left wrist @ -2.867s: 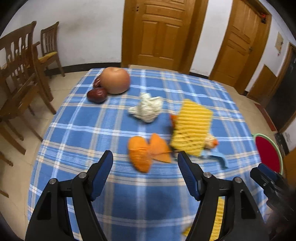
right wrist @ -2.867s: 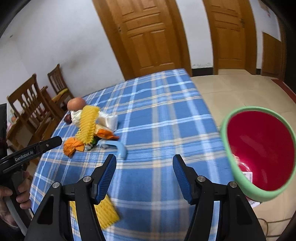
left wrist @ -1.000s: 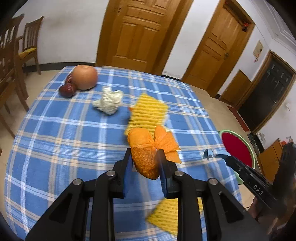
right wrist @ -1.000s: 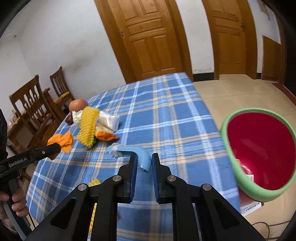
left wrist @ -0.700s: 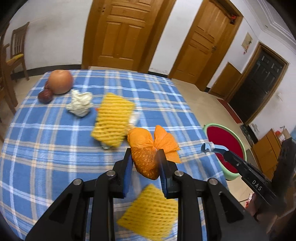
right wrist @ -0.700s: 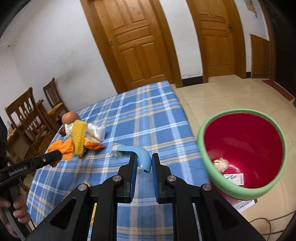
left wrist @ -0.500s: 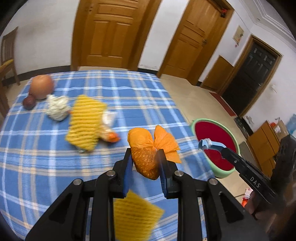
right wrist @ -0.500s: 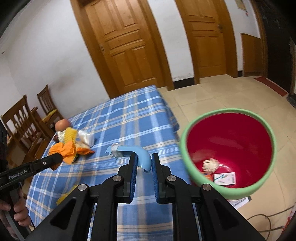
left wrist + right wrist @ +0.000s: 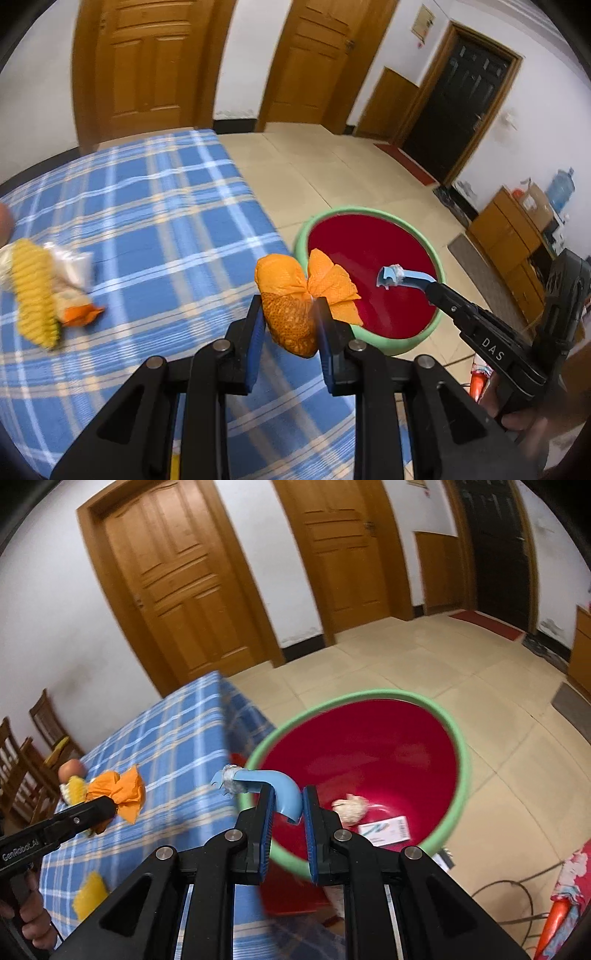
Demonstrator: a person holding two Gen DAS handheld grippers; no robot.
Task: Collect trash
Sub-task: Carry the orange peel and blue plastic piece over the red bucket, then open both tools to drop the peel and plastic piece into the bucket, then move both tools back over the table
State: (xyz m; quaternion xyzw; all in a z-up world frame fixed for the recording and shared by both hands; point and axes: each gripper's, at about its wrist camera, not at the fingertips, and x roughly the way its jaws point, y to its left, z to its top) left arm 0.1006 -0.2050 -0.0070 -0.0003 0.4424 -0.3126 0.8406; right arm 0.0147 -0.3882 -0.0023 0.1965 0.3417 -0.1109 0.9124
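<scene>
On the left of the checked table, a yellow foam net and a wrapper lie blurred, so what sits beneath them is hard to make out. They look like trash not yet collected. The left gripper has its fingers closed tight on an orange peel, held over the table's edge just beside the bin, probably so it can drop in. Further right, the right gripper pinches a blue plastic hook above the bin's rim, ready for release. Inside the bin lie a crumpled wad and a small card; the card's print is unreadable.
</scene>
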